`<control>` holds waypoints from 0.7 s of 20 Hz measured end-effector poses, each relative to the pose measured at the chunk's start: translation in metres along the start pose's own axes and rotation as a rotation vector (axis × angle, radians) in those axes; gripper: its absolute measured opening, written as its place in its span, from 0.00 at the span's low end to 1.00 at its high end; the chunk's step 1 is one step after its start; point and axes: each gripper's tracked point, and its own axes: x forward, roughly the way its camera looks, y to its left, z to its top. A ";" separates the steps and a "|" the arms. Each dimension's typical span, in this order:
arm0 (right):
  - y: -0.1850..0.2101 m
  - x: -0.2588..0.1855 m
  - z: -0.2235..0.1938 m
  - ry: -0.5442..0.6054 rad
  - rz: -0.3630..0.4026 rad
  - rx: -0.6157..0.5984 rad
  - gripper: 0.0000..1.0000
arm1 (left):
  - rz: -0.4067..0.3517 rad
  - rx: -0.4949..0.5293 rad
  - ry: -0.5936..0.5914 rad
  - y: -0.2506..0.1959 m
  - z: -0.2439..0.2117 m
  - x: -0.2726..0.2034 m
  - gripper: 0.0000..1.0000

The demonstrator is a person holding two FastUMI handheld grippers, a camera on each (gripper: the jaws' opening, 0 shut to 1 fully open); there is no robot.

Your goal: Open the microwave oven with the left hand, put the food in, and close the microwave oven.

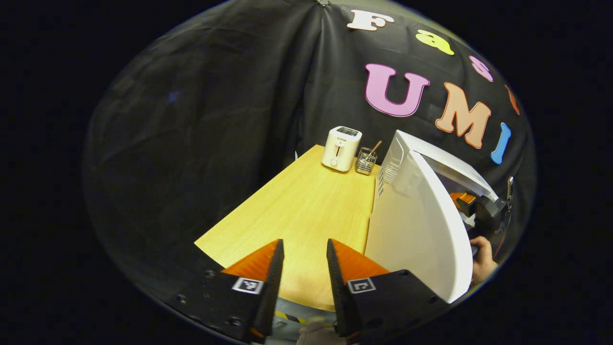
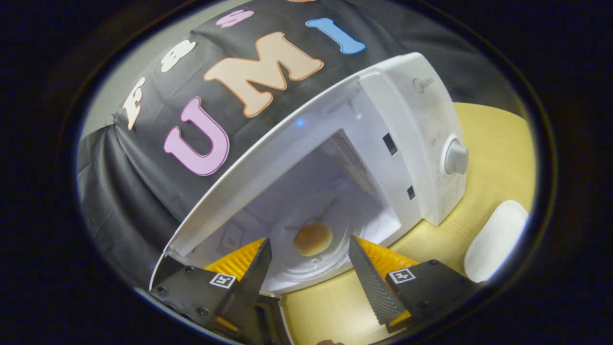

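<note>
Two grippers: we see both with fingers apart and nothing between them; the left gripper [image 1: 305, 268] hangs over the table just left of the microwave [image 2: 412, 124], and the right gripper [image 2: 309, 268] sits at the mouth of the microwave.
Door: the door [image 1: 421, 230] stands swung wide open on the microwave's left side; in the left gripper view we look at its outer face.
Food: the round bun [image 2: 313, 239] lies on the glass plate [image 2: 306, 273] inside the microwave, touched by neither finger.
Step in hand: we judge the food is in, so closing is what remains.
Next move: we think the right gripper must draw back clear of the microwave's mouth, then the left one must get behind the door's free edge and push it shut.
In the way: the right gripper and the hand [image 1: 481, 261] holding it, seen past the door's edge.
Around: the toaster [image 1: 341, 148] and a small wire holder [image 1: 366, 160] stand behind and left of the microwave, well apart from the door; a white dish [image 2: 495, 239] lies right of the microwave.
</note>
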 end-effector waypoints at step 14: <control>-0.023 -0.108 0.049 0.004 0.054 -0.166 0.91 | -0.041 0.100 0.051 -0.023 -0.017 -0.001 0.01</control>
